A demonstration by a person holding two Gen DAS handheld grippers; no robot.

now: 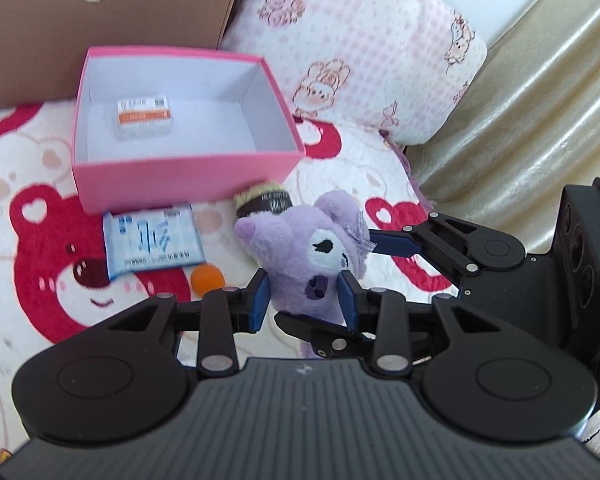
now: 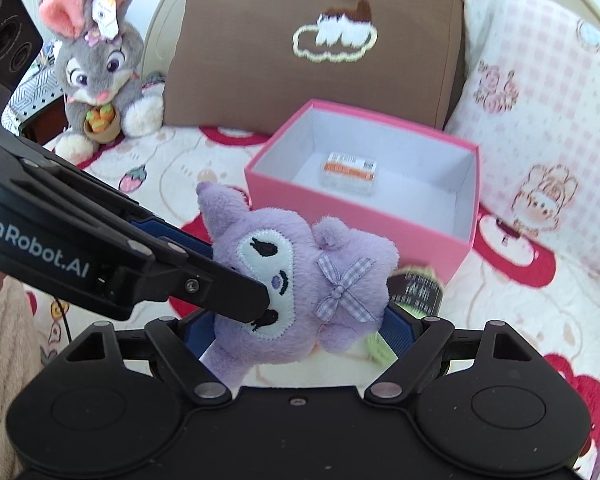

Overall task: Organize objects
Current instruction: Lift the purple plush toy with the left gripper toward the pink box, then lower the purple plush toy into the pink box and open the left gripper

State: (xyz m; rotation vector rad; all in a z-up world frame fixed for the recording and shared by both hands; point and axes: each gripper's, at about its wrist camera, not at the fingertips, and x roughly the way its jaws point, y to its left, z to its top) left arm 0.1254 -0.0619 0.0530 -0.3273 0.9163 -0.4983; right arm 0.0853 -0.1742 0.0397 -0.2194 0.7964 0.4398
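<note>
A purple plush toy [image 1: 300, 256] with a white face and gingham bow is held between both grippers above the bed; it also shows in the right wrist view [image 2: 300, 280]. My left gripper [image 1: 305, 300] is shut on the toy's lower body. My right gripper [image 2: 300, 328] is shut on its head, and shows from the side in the left wrist view [image 1: 380, 276]. An open pink box [image 1: 180, 168] stands behind, holding a small clear packet [image 1: 143, 120] with an orange label; the box also shows in the right wrist view [image 2: 360, 216].
On the bear-print blanket [image 1: 40, 280] lie a blue-white packet [image 1: 152, 246], an orange ball [image 1: 207, 278] and a dark cylinder with a yellow-green top [image 1: 264, 202]. A brown cushion [image 2: 320, 52], a pink checked pillow [image 2: 540, 120] and a grey rabbit plush [image 2: 96, 72] stand behind.
</note>
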